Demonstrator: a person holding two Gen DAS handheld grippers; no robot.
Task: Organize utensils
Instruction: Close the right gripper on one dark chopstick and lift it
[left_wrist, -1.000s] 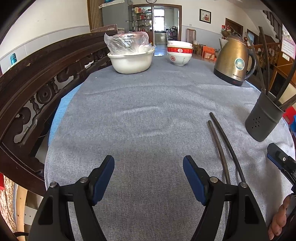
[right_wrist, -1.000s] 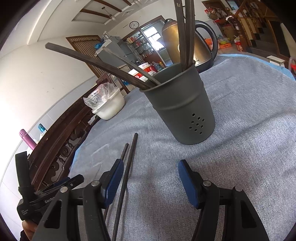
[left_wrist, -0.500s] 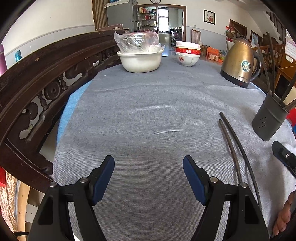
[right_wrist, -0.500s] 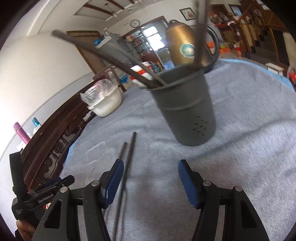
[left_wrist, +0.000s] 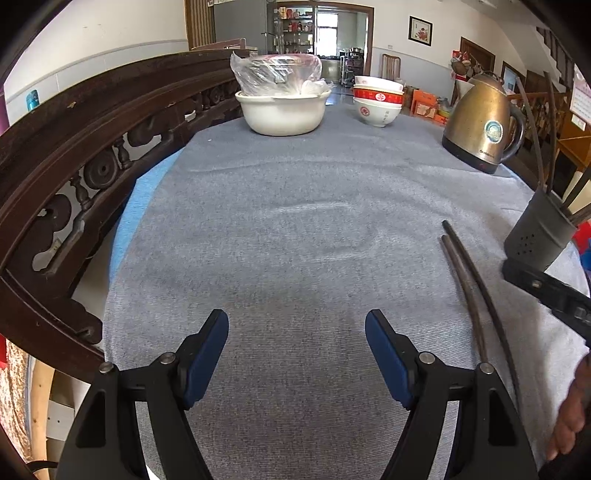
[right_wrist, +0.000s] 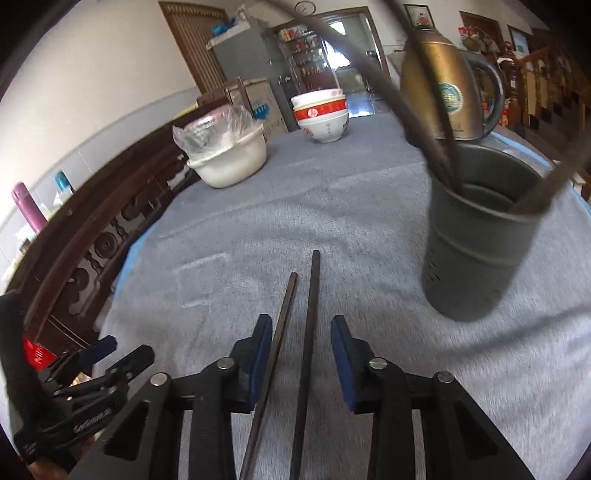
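The table (left_wrist: 295, 229), under a grey cloth, carries everything. Along its far edge stand a white basin (left_wrist: 282, 114) covered in plastic, stacked red-and-white bowls (left_wrist: 377, 101), and, toward the far right corner, a brass kettle (left_wrist: 480, 125), all well clear of the work. Near the right edge stands the dark utensil holder (right_wrist: 476, 243), already holding several chopsticks that lean against its rim. Just to its left, two loose chopsticks (right_wrist: 295, 332) lie side by side on the cloth, apparently the last to go in. The right gripper (right_wrist: 302, 354) straddles both, its jaws partly closed around them but not visibly clamping. The left gripper (left_wrist: 297, 354) waits near the front edge, jaws spread wide and empty.
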